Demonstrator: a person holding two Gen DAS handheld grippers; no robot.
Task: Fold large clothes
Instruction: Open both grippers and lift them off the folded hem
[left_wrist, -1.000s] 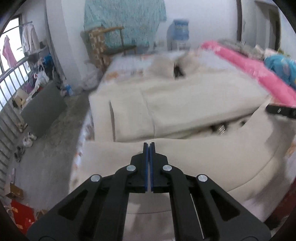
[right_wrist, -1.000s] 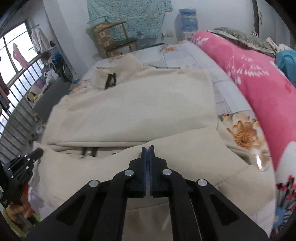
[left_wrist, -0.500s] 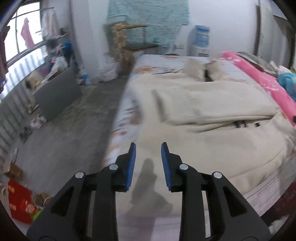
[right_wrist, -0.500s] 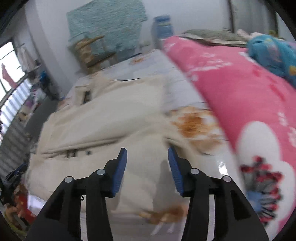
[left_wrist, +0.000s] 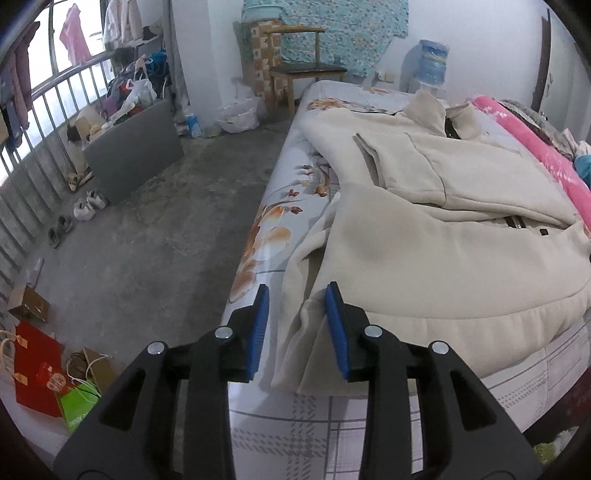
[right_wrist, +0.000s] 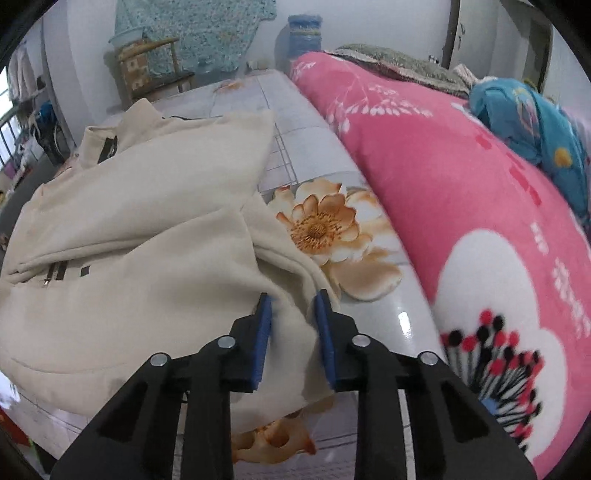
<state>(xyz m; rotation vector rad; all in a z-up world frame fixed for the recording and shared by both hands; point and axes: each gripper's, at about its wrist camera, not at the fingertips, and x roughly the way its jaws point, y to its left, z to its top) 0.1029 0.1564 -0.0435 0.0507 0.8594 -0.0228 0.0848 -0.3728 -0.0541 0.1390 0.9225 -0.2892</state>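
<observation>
A large cream jacket (left_wrist: 424, 236) lies spread on the bed, its lower half folded up over the body, zipper and collar showing. My left gripper (left_wrist: 297, 325) is open, its jaws on either side of a loose fold at the jacket's left near corner by the bed edge. In the right wrist view the same jacket (right_wrist: 140, 229) fills the left side. My right gripper (right_wrist: 291, 321) is open, its jaws on either side of a raised fold at the jacket's right near corner.
The bed (left_wrist: 273, 236) has a floral sheet. A pink flowered quilt (right_wrist: 461, 206) runs along the bed's right side with a blue bundle (right_wrist: 528, 122) on it. A wooden chair (left_wrist: 303, 74) and water bottle (left_wrist: 430, 62) stand behind. Bags and shoes lie on the concrete floor (left_wrist: 140, 236) at left.
Both grippers opened and let go of the jacket's folded-over hem, then moved apart to its outer near corners, left to the left corner, right to the right corner.
</observation>
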